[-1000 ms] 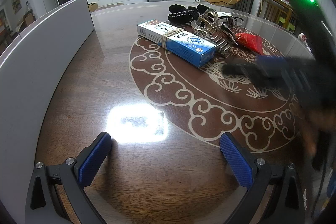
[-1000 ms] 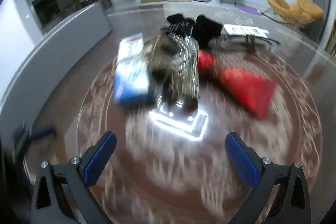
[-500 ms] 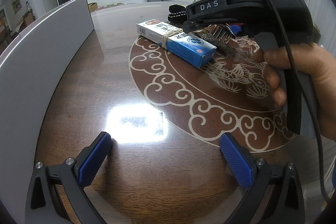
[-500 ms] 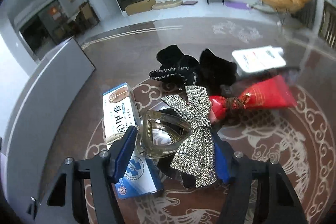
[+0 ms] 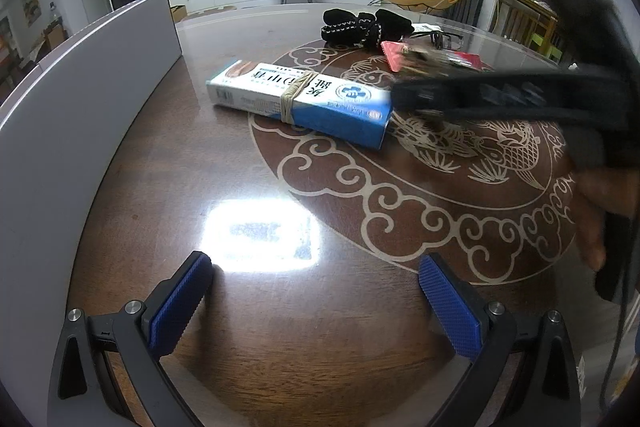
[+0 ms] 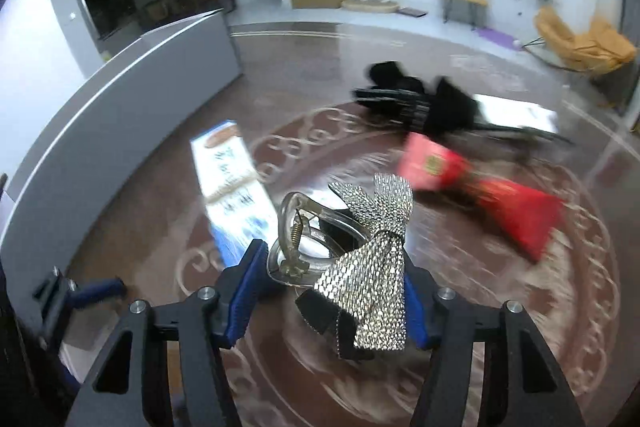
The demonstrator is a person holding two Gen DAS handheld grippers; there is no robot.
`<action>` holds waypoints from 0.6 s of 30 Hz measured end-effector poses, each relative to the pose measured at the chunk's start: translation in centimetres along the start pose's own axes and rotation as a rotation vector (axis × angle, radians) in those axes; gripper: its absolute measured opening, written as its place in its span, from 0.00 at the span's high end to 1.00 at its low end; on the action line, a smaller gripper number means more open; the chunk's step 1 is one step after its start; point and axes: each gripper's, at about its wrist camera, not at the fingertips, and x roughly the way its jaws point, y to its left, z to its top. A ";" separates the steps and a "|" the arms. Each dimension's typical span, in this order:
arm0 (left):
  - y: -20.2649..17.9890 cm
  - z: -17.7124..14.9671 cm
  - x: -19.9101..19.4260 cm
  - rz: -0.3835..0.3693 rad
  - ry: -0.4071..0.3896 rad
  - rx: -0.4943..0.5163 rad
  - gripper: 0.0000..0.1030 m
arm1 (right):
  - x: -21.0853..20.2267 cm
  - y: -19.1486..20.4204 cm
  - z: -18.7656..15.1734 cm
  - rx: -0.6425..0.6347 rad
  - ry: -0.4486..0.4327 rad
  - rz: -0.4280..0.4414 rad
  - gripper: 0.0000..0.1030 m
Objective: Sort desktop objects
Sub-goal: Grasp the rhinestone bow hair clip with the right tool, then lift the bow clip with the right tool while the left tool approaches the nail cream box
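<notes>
My right gripper (image 6: 332, 275) has its jaws closing, with the pads pressed on a clear hair clip with a rhinestone bow (image 6: 372, 267), held above the table. Its blurred black body (image 5: 520, 99) crosses the left wrist view on the right. Below and behind lie a blue-and-white toothpaste box (image 6: 232, 195) tied with a band, a red tube (image 6: 512, 207) and a black bow (image 6: 416, 99). My left gripper (image 5: 314, 267) is open over bare wood, well short of the box (image 5: 300, 99).
A grey bin wall (image 5: 80, 115) curves along the table's left side. The dark wooden table (image 5: 200, 187) has a round pale ornament. Glasses (image 5: 440, 37) and a white box (image 6: 516, 111) lie behind the black bow (image 5: 366, 25). A hand (image 5: 600, 207) holds the right tool.
The right gripper came down over the rhinestone clip, closed on it and lifted it away from the toothpaste box. The left gripper has not moved.
</notes>
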 end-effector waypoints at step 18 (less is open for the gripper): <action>1.6 5.9 2.7 -0.120 0.060 -0.357 0.00 | -5.5 -4.9 -9.6 0.033 0.010 -0.152 0.02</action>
